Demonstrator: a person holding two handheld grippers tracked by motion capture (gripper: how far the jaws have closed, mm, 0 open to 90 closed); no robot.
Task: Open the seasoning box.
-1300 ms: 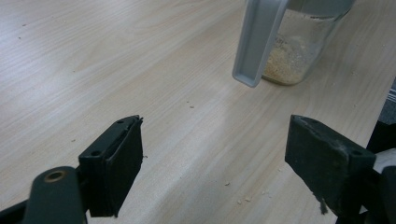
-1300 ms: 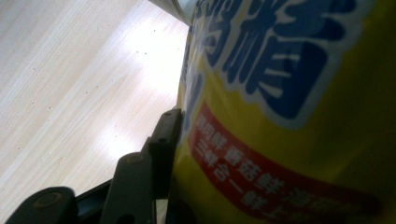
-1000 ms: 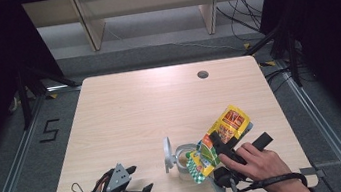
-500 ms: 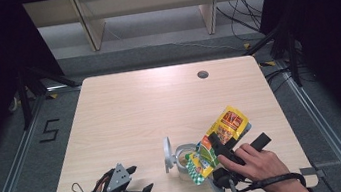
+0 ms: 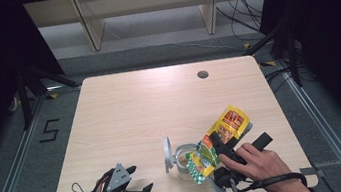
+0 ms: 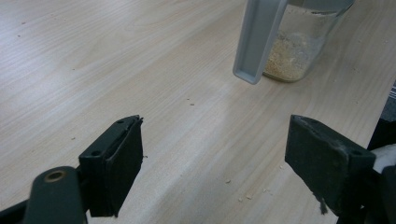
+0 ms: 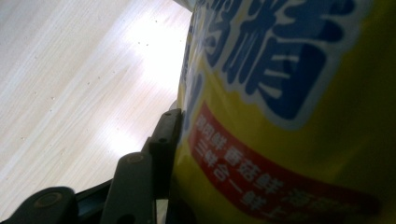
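A yellow snack bag (image 5: 226, 125) lies tilted, its green end (image 5: 200, 164) hanging over a small clear jar (image 5: 183, 157) near the table's front edge. My right gripper (image 5: 219, 143) is shut on the bag. In the right gripper view the bag's printed face (image 7: 289, 112) is pressed against one black finger (image 7: 162, 138); the other finger is hidden behind it. The jar (image 6: 292, 53) holds pale granules, and its grey flip lid (image 5: 167, 153) stands open. My left gripper (image 5: 139, 191) rests open at the front left, aimed at the jar with nothing between its fingers (image 6: 116, 163).
The light wooden table (image 5: 150, 109) has a cable hole (image 5: 203, 75) at the back right. A few crumbs (image 6: 247, 196) lie on the wood in front of the left gripper. Wooden shelf legs and cables stand on the floor beyond the table.
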